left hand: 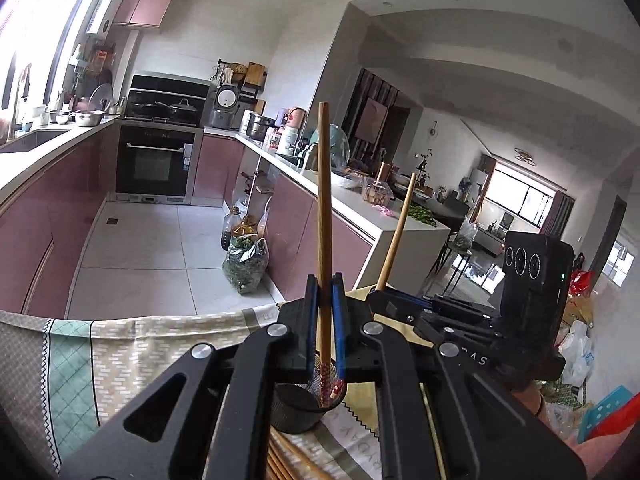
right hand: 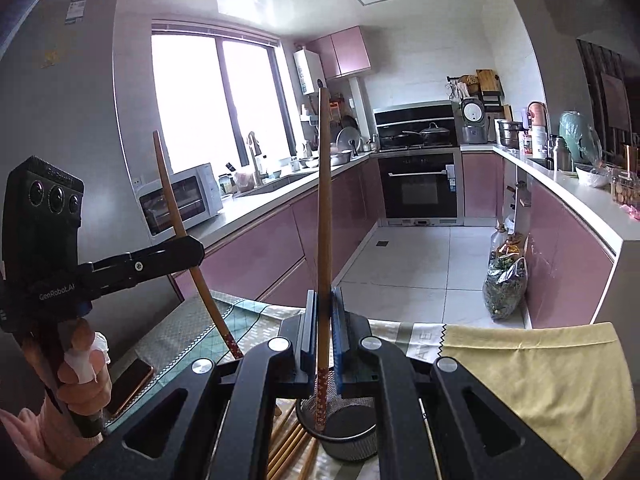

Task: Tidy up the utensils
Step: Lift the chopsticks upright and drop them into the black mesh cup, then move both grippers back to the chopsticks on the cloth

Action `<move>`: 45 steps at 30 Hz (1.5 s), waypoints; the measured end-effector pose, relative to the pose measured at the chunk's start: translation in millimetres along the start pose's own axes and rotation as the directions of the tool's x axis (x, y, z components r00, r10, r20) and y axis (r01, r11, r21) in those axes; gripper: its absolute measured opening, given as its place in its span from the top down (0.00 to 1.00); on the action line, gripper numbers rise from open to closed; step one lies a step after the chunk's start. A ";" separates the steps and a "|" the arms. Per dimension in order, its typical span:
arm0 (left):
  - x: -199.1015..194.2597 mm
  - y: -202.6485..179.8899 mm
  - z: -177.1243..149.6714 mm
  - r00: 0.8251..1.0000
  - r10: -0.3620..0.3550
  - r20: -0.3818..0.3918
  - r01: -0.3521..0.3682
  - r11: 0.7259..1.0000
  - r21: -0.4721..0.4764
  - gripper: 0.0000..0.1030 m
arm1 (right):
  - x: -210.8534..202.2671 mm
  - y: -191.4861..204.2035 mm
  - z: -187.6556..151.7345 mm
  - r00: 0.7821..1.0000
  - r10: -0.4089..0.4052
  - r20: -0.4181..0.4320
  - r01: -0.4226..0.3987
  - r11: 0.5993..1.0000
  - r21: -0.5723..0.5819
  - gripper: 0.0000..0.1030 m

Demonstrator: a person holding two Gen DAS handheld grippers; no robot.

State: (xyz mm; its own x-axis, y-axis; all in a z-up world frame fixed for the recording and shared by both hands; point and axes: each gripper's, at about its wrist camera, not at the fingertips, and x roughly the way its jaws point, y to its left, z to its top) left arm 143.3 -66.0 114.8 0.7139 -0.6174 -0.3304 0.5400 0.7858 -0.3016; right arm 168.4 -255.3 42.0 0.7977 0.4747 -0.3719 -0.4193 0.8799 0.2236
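The left gripper (left hand: pixel 325 312) has its jaws closed on one wooden chopstick (left hand: pixel 323 216), held almost upright, and its patterned tip reaches down into the black mesh holder (left hand: pixel 298 410) on the desk (left hand: pixel 132 336). The right gripper (right hand: pixel 323 324) also has its jaws closed on a second chopstick (right hand: pixel 324 216), upright, with the tip inside the same holder. More loose chopsticks (right hand: pixel 288 448) lie on the cloth just beside the holder.
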 end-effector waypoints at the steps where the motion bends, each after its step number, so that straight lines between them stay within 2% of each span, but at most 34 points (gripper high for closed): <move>1: 6.2 -1.3 0.9 1.000 0.005 -0.008 -0.005 1.000 0.004 0.93 | 4.4 -3.8 -0.4 1.000 -0.003 -0.007 0.003 1.000 0.008 0.94; 6: 43.7 -2.3 -10.3 0.994 0.036 -0.105 -0.034 0.999 0.014 0.93 | 27.0 -15.3 -7.4 0.997 -0.018 -0.076 0.020 0.999 0.025 0.95; 14: 103.1 11.2 -42.5 0.964 0.062 -0.258 -0.059 0.998 0.018 0.93 | 55.3 -19.2 -27.5 0.981 -0.016 -0.194 0.023 0.999 0.034 0.95; 19: 122.0 20.3 -63.1 0.948 0.079 -0.309 -0.075 0.997 0.027 0.93 | 64.9 -15.9 -38.1 0.967 -0.014 -0.254 0.023 0.999 0.033 0.95; 25: 132.5 30.2 -67.3 0.944 0.095 -0.317 -0.087 0.995 0.037 0.93 | 77.1 -20.0 -45.2 0.957 -0.017 -0.290 0.036 0.998 0.059 0.92; 27: 134.4 33.3 -67.9 0.942 0.108 -0.319 -0.098 0.994 0.046 0.88 | 79.6 -23.4 -44.5 0.957 -0.021 -0.289 0.043 0.996 0.072 0.91; 28: 134.8 33.7 -68.0 0.941 0.108 -0.319 -0.099 0.994 0.044 0.83 | 79.7 -24.7 -44.1 0.958 -0.024 -0.287 0.048 0.996 0.080 0.89; 31: 131.4 35.0 -66.9 0.946 0.118 -0.301 -0.112 0.993 0.037 0.77 | 76.6 -26.4 -40.6 0.964 -0.021 -0.265 0.047 0.995 0.091 0.71; 39: 109.6 37.7 -64.2 0.957 0.144 -0.251 -0.140 0.990 0.037 0.69 | 61.7 -24.7 -37.3 0.976 -0.040 -0.212 0.061 0.994 0.093 0.65; 42: 93.9 35.0 -67.7 0.961 0.167 -0.222 -0.158 0.986 0.060 0.62 | 49.2 -19.4 -38.9 0.981 -0.043 -0.189 0.058 0.996 0.072 0.62; 45: 72.8 33.8 -73.8 0.963 0.191 -0.190 -0.178 0.980 0.083 0.57 | 31.1 -8.2 -43.5 0.985 -0.032 -0.171 0.039 0.999 0.033 0.55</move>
State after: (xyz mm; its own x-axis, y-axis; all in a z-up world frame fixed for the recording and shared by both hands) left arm 180.6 -87.1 14.5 0.7058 -0.4513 -0.5460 0.4393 0.8835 -0.1626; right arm 177.8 -246.8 -10.6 0.7251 0.4428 -0.5275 -0.3737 0.8963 0.2386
